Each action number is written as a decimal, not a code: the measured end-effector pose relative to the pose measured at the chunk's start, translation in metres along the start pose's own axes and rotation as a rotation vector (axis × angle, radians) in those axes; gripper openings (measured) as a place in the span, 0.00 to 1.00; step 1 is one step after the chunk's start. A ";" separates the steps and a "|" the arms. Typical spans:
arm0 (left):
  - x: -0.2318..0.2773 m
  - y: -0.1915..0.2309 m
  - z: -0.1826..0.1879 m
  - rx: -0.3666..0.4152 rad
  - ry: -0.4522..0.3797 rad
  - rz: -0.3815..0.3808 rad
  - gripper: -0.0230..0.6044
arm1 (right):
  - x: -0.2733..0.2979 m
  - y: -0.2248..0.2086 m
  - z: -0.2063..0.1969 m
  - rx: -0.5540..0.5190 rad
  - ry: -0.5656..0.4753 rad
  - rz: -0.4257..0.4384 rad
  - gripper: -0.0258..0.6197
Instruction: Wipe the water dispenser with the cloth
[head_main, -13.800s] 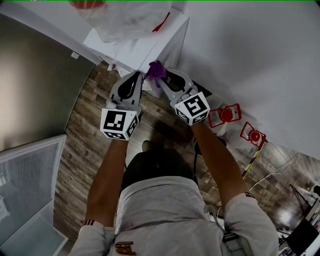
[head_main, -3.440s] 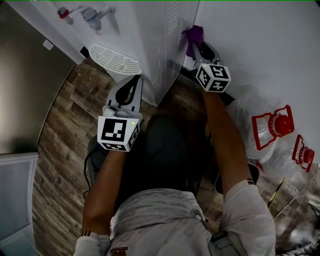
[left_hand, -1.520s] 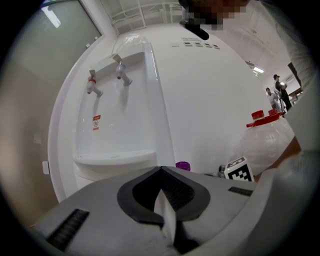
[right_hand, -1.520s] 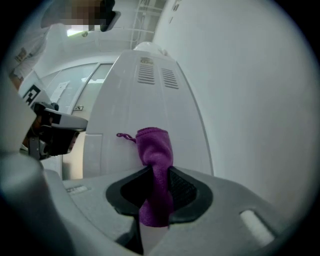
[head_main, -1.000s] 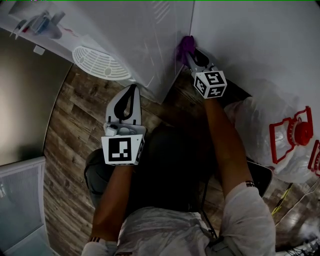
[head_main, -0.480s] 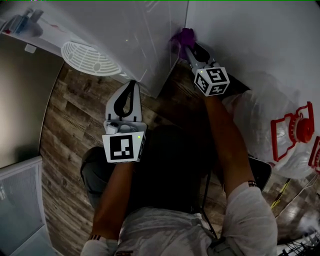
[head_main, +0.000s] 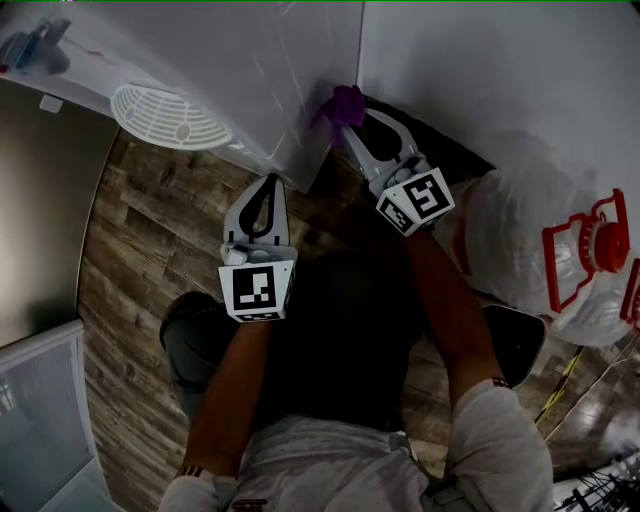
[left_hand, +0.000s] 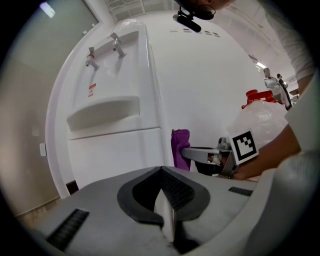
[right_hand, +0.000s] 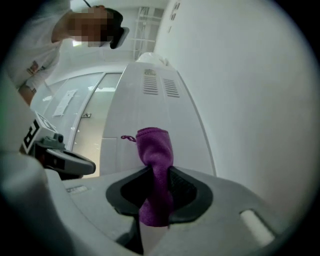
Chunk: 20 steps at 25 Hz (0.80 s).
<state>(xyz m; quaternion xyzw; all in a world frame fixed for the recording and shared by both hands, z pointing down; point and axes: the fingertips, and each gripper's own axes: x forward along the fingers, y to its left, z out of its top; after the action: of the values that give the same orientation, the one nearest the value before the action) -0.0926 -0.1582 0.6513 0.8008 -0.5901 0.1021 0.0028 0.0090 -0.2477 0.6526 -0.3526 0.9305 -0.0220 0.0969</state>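
**Purple cloth drops toward the foot of the side panel**

Purple microfibre cloth now sits low on the water dispenser, near the bottom of its white side panel and close to the rear edge where the cabinet meets the wall. Over the last few seconds it has come down from the upper part of that panel, up by the vent slots, in a run of short strokes. The right gripper is clamped on the cloth. In the right gripper view the fabric is pinched between both pads, with a folded tuft standing out beyond them toward the panel. Whether that tuft is pressing on the plastic or is just clear of it cannot be read from here.

The left gripper has shifted slightly but has taken no part. Its jaws are together with nothing between them, and it hangs over the wood-look floor just in front of the dispenser's corner.

Judging from this, the side panel's pass is near its end. The front face, with the taps and the white drip tray, looks like the ground left to cover. The bagged water bottle stands close to the right arm, leaving little room for the elbow.
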 end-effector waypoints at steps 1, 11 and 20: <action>0.001 -0.001 -0.006 -0.007 0.010 -0.005 0.03 | -0.003 0.008 -0.004 0.009 0.004 0.010 0.19; 0.012 -0.010 -0.052 -0.114 0.089 -0.018 0.03 | -0.017 0.066 -0.039 0.034 0.041 0.138 0.19; 0.015 -0.008 -0.065 -0.162 0.070 -0.008 0.03 | -0.017 0.092 -0.067 0.050 0.065 0.193 0.19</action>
<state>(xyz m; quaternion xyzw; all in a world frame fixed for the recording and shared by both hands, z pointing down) -0.0915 -0.1622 0.7188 0.7962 -0.5929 0.0820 0.0885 -0.0514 -0.1692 0.7115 -0.2579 0.9619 -0.0472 0.0770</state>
